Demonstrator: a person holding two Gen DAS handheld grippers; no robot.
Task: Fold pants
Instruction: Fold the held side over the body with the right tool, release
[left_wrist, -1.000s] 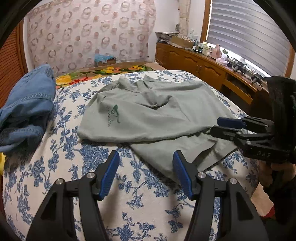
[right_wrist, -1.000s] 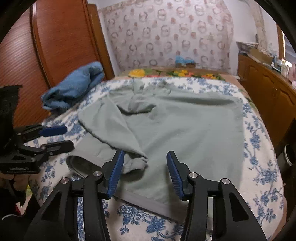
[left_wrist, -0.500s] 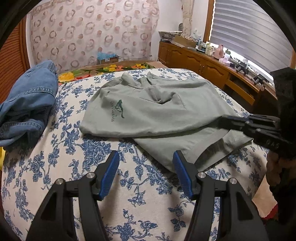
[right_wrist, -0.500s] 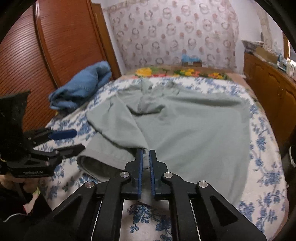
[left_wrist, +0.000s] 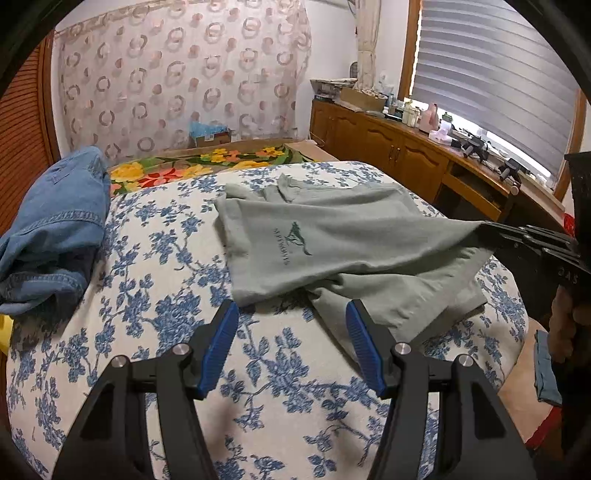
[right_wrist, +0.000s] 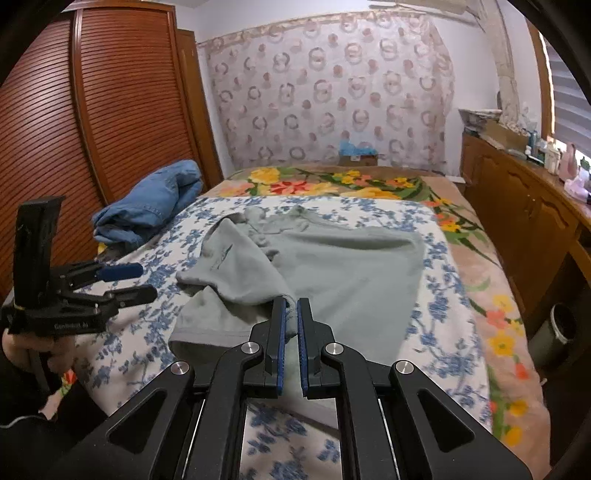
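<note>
Grey-green pants (left_wrist: 332, 251) with a small dark logo lie spread on the blue-flowered bed; they also show in the right wrist view (right_wrist: 343, 273). My right gripper (right_wrist: 290, 314) is shut on a fold of the upper pant layer and lifts it off the bed; from the left wrist view it (left_wrist: 487, 230) pulls the cloth taut at the right. My left gripper (left_wrist: 291, 332) is open and empty, just short of the near edge of the pants; it also shows at the left of the right wrist view (right_wrist: 138, 282).
A crumpled blue denim garment (left_wrist: 48, 229) lies at the bed's left side. A flowered blanket (right_wrist: 332, 184) covers the far end. Wooden cabinets (left_wrist: 406, 158) run along the right under the window. A slatted wardrobe (right_wrist: 92, 110) stands left.
My right gripper shut on the pant fold and has lifted and drawn it back toward the near right. My left gripper stayed open and came slightly closer to the near edge of the pants.
</note>
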